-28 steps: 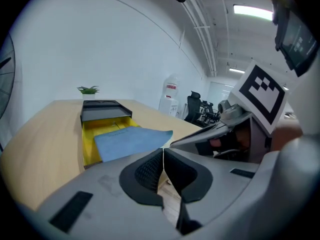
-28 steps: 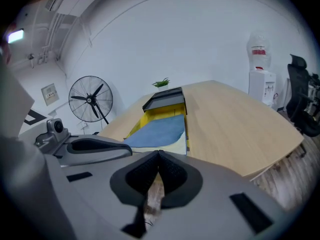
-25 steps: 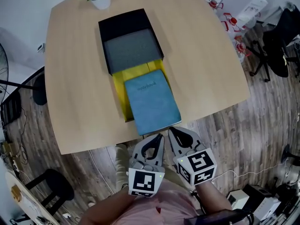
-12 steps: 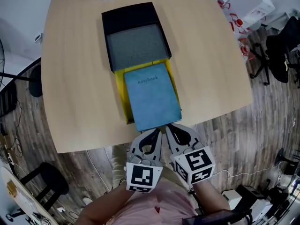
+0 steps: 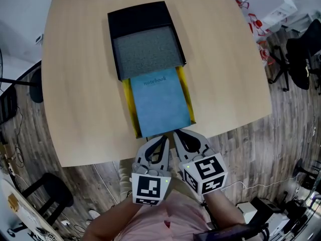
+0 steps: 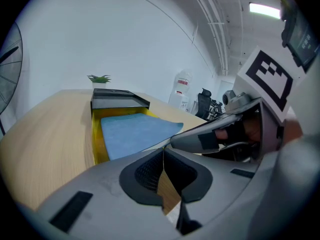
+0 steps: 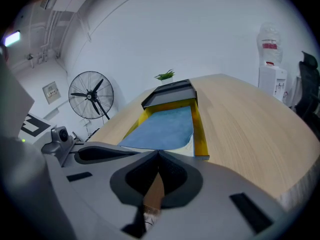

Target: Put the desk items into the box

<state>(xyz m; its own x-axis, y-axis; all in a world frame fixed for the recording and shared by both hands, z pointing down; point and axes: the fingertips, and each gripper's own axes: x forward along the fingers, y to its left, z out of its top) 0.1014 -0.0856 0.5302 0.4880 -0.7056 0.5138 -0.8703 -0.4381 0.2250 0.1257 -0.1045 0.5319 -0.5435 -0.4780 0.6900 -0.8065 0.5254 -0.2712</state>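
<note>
Two grippers — left gripper [image 5: 164,139], right gripper [image 5: 176,134] — pressed together, empty, just beside notebook [image 5: 159,104] at table [image 5: 80,84] near edge.

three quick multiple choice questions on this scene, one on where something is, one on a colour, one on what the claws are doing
1. Where does the blue notebook lie?
A. on the floor
B. on the yellow tray, just in front of the black box
C. upright against a wall

2. What colour is the lining inside the black box?
A. red
B. green
C. grey

3. How do the left claw and the right claw stand?
A. both shut, holding nothing
B. the left shut on the notebook
C. both wide open

Answers:
1 B: the notebook lies flat on the tray, at the box's near side.
2 C: the pad filling the box is grey.
3 A: in each gripper view the jaws meet with nothing between them.
</note>
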